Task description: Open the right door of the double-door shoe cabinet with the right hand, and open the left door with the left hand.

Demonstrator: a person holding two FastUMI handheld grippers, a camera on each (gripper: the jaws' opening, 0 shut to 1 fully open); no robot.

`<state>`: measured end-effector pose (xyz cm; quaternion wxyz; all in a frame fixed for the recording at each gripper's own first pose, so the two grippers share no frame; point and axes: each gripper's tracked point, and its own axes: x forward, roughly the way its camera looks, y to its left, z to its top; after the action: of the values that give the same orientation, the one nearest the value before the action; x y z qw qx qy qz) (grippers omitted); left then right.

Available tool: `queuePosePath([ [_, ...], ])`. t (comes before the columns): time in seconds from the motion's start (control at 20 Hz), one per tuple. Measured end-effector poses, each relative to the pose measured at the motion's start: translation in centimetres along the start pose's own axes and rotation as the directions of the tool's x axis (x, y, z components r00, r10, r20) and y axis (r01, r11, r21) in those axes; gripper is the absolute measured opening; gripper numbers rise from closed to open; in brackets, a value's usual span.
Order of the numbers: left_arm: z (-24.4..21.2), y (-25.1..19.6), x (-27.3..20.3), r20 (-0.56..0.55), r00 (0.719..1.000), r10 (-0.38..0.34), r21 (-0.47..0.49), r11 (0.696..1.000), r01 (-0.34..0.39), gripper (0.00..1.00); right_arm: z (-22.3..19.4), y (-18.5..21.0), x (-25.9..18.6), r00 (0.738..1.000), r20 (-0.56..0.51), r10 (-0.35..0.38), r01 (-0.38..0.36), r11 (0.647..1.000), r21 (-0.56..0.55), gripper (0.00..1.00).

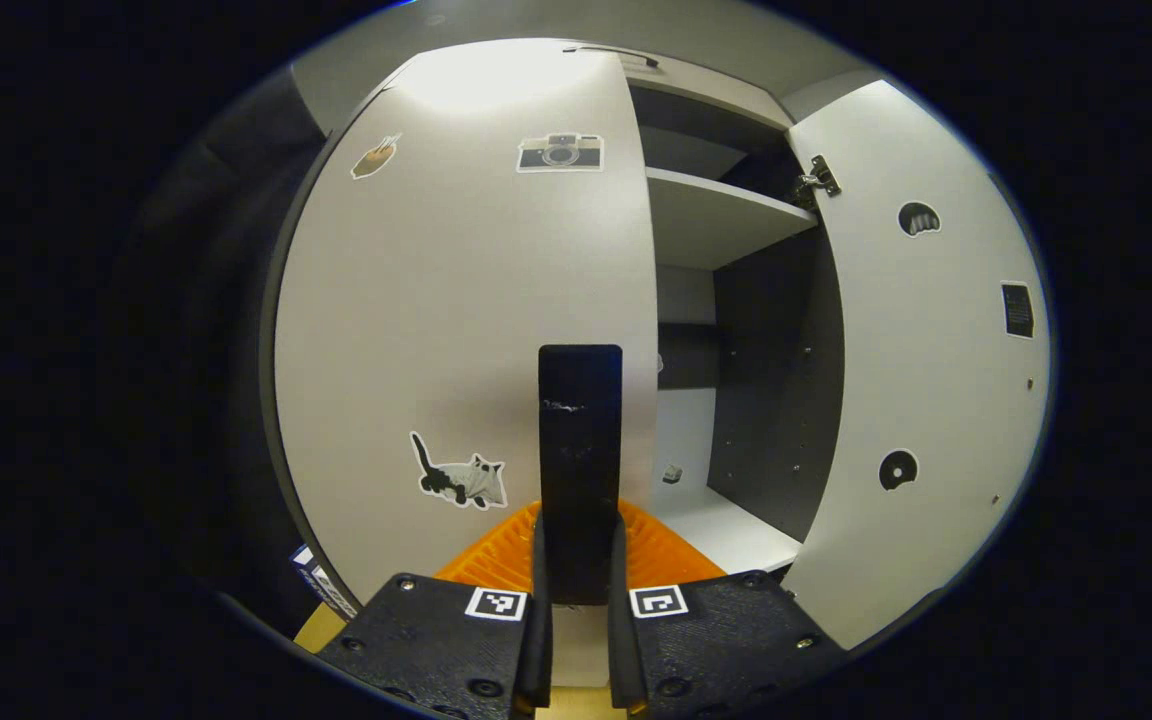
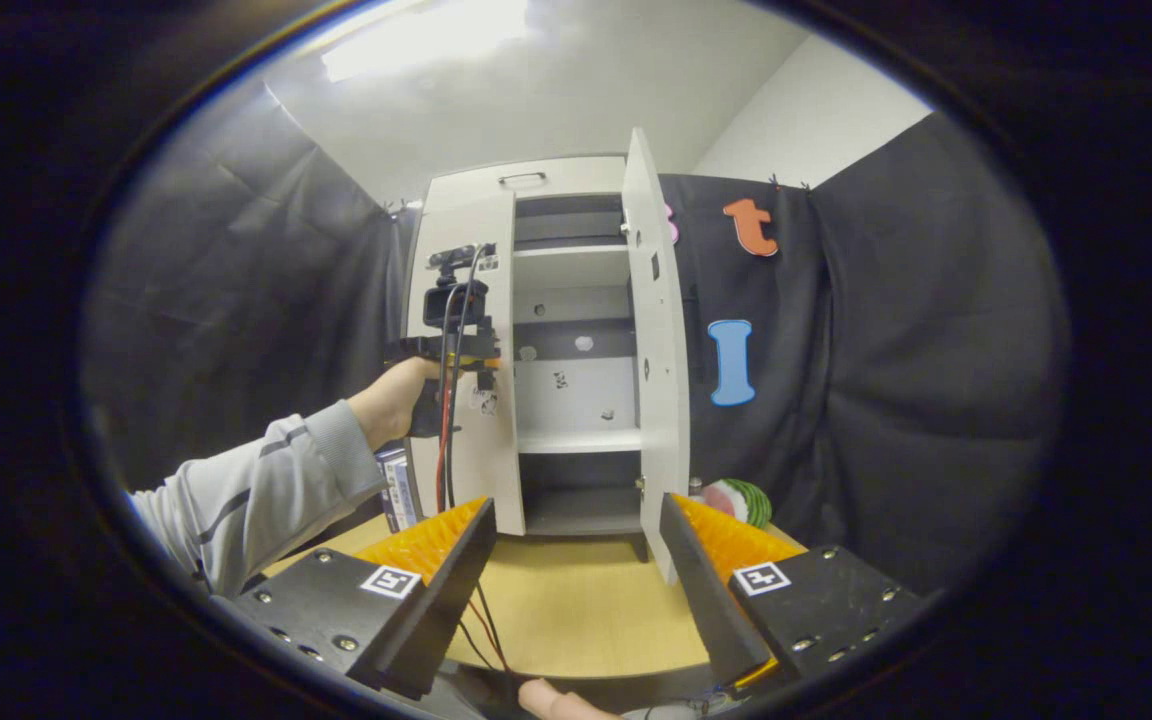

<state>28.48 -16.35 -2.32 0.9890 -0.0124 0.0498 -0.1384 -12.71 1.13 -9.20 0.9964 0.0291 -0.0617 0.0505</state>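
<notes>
Seen in the left gripper view: left gripper (image 1: 579, 570) with jaws drawn close together, pinching a dark upright handle (image 1: 580, 450) that rises straight from between the fingertips. Directly ahead of and to the left of those jaws, the left door (image 1: 466, 320) of the shoe cabinet, pale, with a cat sticker (image 1: 461, 478) just left of the fingers and a camera sticker (image 1: 560, 152) high above them. Whether that door has come off its frame cannot be told. To the right of the jaws, the cabinet's dark interior with a white shelf (image 1: 721, 215) above and a floor panel lower down; farther right, the right door (image 1: 921, 370) swung wide open, hinge (image 1: 817, 178) showing at its upper inner edge. Seen in the right gripper view: right gripper (image 2: 576, 560) with jaws spread wide, nothing between them, held well back from the shoe cabinet (image 2: 556, 350), which stands straight ahead beyond the gap on a wooden tabletop (image 2: 576, 610). Above the left finger, a person's hand (image 2: 398, 398) and grey sleeve (image 2: 256, 490) holding the other gripper against the left door's edge. Just above the right finger, the open right door edge-on, and beside it a green-and-white round object (image 2: 736, 500).
</notes>
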Motion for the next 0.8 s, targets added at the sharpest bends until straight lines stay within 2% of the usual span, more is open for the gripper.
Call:
queuePosePath([
  [0.3, 0.1, 1.3, -3.8, -0.013, 0.999, -0.033, -0.014, 0.999, 0.033, 0.23, 1.4, 0.5, -3.0, 0.999, 0.029, -0.027, 0.027, 1.0, 0.007, 0.98],
  [0.5, 0.1, 2.3, -6.4, -0.019, 0.999, -0.026, -0.013, 1.0, 0.026, 0.23, 1.6, 0.4, -4.4, 0.997, 0.039, -0.069, 0.068, 0.998, 0.016, 0.98],
  [0.8, 0.1, 4.4, -9.5, -0.02, 1.0, -0.016, -0.024, 1.0, 0.015, 0.23, 2.8, 0.2, -6.2, 0.996, 0.04, -0.081, 0.078, 0.994, 0.072, 0.98],
])
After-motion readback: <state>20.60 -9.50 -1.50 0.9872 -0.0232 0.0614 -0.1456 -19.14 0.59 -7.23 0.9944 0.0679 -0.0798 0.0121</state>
